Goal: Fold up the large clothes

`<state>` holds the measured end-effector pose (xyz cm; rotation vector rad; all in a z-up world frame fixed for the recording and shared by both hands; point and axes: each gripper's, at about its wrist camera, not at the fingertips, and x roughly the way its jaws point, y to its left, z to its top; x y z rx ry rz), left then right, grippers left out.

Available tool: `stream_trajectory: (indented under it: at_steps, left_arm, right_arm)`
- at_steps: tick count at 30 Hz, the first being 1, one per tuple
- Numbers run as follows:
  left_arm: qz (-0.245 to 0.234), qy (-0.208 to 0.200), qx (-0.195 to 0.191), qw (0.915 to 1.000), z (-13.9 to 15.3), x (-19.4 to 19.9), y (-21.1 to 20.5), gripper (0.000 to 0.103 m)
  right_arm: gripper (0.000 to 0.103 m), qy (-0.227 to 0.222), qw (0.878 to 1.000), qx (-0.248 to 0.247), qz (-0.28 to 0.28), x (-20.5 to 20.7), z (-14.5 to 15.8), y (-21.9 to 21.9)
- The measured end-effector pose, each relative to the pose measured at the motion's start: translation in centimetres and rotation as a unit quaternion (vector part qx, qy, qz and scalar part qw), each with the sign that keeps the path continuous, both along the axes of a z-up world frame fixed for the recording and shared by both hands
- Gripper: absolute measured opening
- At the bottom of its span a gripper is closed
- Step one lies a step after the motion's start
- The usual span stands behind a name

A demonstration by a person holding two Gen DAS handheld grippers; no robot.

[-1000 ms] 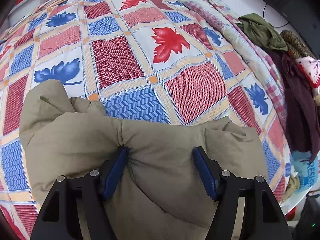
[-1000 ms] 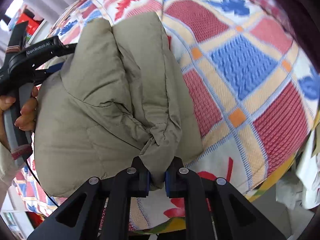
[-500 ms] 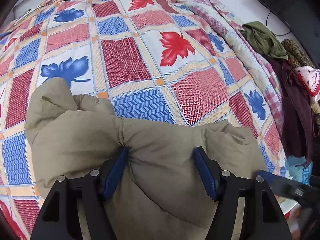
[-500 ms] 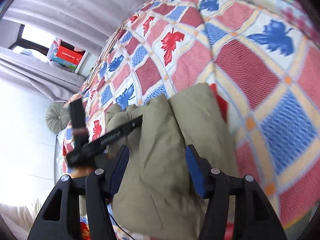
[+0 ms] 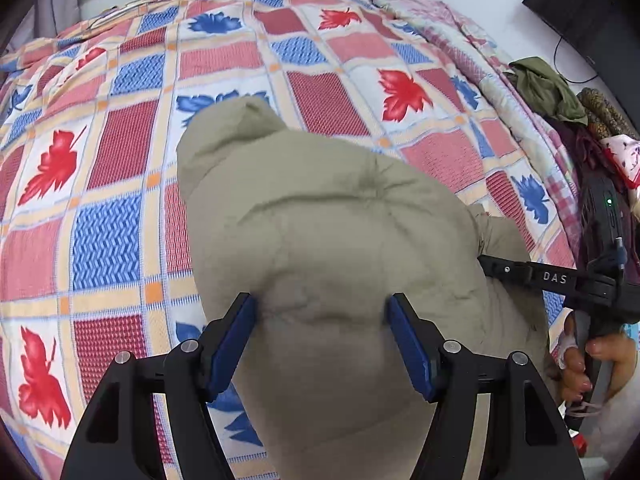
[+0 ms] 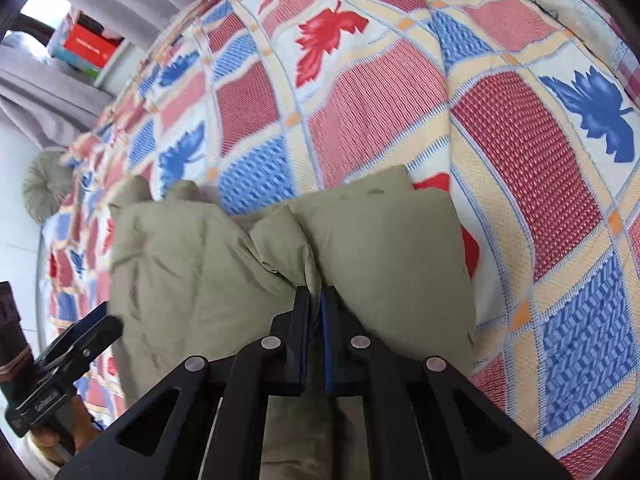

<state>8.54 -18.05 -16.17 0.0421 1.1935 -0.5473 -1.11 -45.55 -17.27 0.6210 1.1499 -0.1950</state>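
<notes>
Blue fingers (image 5: 234, 340) of the left gripper (image 5: 322, 338) stand wide apart, and a thick bulge of the khaki padded jacket (image 5: 340, 240) fills the space between them. Both pads press into this bulge from the sides, but I cannot tell whether they truly hold it or only rest against it. On the right gripper (image 6: 316, 320) the two fingers are together, almost touching, with their tips pushed into a crease of the jacket (image 6: 380, 264); whether any cloth is pinched between them is not visible.

Bunched in a puffy heap, the jacket lies on the patchwork bedspread (image 5: 120, 184), which has red and blue leaf prints and covers the bed on all sides of the jacket. In the left wrist view one rounded end of the jacket points away from the camera. To the right of the jacket in this view, the person's right hand (image 5: 588, 364) grips the black handle of the other gripper. Farther right of the jacket, beyond the bed's edge, lies a pile of dark clothes (image 5: 560, 96). In the right wrist view, a round grey cushion (image 6: 46, 186) sits far left of the jacket.
</notes>
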Motion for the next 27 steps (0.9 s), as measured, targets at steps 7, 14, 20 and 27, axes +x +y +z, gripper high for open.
stream_trajectory:
  at_steps: [7, 14, 20, 27]
  left_arm:
    - [0.011, 0.019, 0.016, 0.9996, -0.3, 0.0, 0.1, 0.081]
    - [0.020, 0.027, 0.023, 0.9992, -0.1, 0.1, 1.1, 0.081]
    - [0.028, 0.034, 0.026, 0.9987, 0.2, 0.1, 1.8, 0.081]
    - [0.039, 0.027, 0.029, 0.9985, 0.7, -0.4, 2.7, 0.103]
  right_arm:
    - [0.002, 0.023, 1.000, -0.012, 0.003, 0.4, -1.9, 0.1]
    - [0.007, 0.011, 1.000, -0.026, 0.012, -1.7, 1.5, 0.7]
    - [0.007, 0.002, 1.000, -0.029, 0.005, -4.5, 4.0, 1.3]
    - [0.008, 0.007, 0.999, -0.030, -0.011, -6.1, 4.5, 1.0]
